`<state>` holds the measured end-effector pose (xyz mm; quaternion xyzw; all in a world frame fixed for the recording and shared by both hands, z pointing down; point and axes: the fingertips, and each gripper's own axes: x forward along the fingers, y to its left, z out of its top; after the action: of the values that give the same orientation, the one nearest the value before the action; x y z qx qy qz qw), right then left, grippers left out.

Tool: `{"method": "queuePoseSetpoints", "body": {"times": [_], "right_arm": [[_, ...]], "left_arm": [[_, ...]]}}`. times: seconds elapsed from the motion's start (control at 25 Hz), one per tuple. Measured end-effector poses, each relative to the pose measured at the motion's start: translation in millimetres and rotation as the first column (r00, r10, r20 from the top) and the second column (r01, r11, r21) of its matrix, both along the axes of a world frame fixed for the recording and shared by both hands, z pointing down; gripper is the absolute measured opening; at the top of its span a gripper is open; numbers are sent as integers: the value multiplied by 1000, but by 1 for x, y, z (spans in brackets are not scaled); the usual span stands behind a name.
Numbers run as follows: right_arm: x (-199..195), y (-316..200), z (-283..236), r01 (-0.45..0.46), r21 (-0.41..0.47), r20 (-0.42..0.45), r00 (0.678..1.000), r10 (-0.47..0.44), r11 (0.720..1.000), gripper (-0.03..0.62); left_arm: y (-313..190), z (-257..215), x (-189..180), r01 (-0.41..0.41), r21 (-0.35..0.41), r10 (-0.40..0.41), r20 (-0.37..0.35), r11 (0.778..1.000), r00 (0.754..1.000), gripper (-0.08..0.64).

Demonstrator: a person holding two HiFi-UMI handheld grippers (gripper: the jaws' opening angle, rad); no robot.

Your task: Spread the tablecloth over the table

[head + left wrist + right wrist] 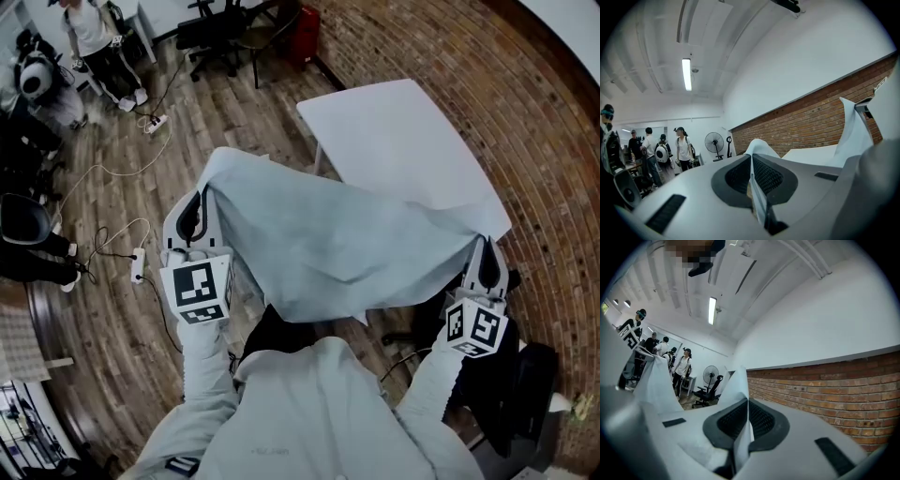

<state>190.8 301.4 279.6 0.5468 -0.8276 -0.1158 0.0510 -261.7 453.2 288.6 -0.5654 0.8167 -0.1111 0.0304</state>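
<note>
In the head view, the person is standing at the near end of a white table (pixel 394 141) that is set against a brick wall (pixel 534 122), and is holding a pale tablecloth (pixel 337 244) in the air between both tools. The left gripper (pixel 194 214) is pinching one near corner of the cloth out over the wooden floor (pixel 122 197), while the right gripper (pixel 487 264) is pinching the other corner just beside the table's near edge. The cloth is sagging between them, with its far part lying over the near part of the tabletop and the far part of the table showing bare. A power strip (pixel 156 122) is lying on the floor, and a black office chair (pixel 220 33) is standing beyond it. In the left gripper view, the jaws are pressing together on a thin edge of the cloth, which is bulging up just past them and rising in a fold at the right; a standing fan (pixel 714 143) and several people (pixel 684 149) are showing in the background under a ceiling light (pixel 686 74). In the right gripper view, the jaws are likewise clamping together on the cloth, which is standing up in a peak just beyond the pads and trailing away to the left.
</note>
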Motion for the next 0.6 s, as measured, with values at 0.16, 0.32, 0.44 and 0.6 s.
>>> {"method": "queuePoseSetpoints", "body": {"times": [0.16, 0.32, 0.44, 0.6], "right_arm": [[-29, -26, -3, -65, 0, 7, 998, 65, 998, 22], [-45, -41, -3, -130, -3, -3, 991, 130, 991, 21], [-55, -46, -2, -175, 1, -6, 984, 175, 984, 23], [-62, -43, 0, -220, -5, -14, 975, 220, 976, 21]], "left_arm": [[-44, -4, -43, -38, -2, 38, 3, 999, 999, 25], [-76, -5, -77, -76, -4, 76, 7, 997, 997, 25], [-92, -1, -96, -99, -10, 99, 0, 995, 995, 25], [-108, 5, -107, -142, -26, 142, -5, 990, 990, 25]]}}
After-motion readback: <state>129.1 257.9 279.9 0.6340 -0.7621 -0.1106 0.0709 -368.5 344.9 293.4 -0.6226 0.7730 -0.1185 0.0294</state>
